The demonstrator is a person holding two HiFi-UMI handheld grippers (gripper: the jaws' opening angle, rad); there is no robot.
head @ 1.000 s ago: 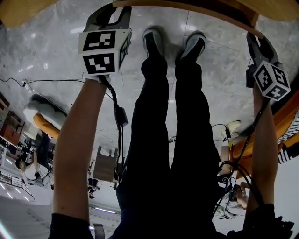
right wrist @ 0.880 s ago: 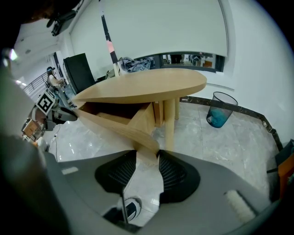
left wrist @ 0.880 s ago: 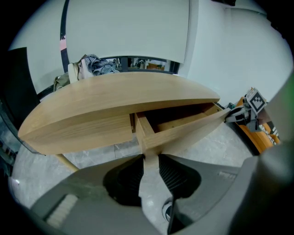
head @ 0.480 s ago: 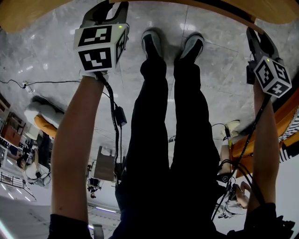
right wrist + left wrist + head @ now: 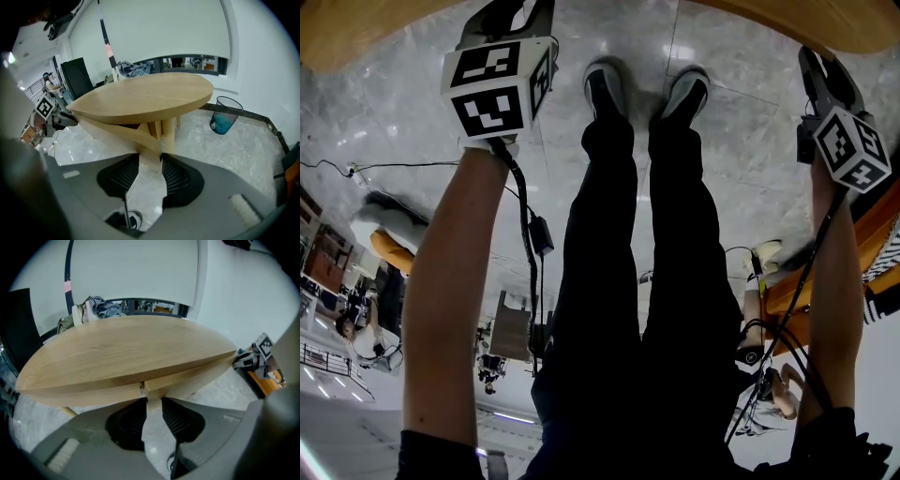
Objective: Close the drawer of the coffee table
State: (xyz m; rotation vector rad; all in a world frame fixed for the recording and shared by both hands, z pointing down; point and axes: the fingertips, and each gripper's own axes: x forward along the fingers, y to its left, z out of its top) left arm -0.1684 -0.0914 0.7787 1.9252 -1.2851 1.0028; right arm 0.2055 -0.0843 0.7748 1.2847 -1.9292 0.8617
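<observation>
Left tool [image 5: 153,400] and right tool [image 5: 150,156] each clamp one end of the curved light-wood drawer front [image 5: 187,378], just ahead under the oval light-wood surface [image 5: 122,352]. Nearly shut, slightly out at the right tool. Closing push in hand; next, press both ends flush evenly.

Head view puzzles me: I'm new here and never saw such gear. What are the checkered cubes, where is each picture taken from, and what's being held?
A person wears a head camera looking down at their legs. Each hand holds a two-jaw gripper; the cubes are markers on them. The other two pictures come from cameras riding on the left gripper and the right gripper. Each gripper clamps one end of the drawer front, under the table top, which looks bare.
</observation>
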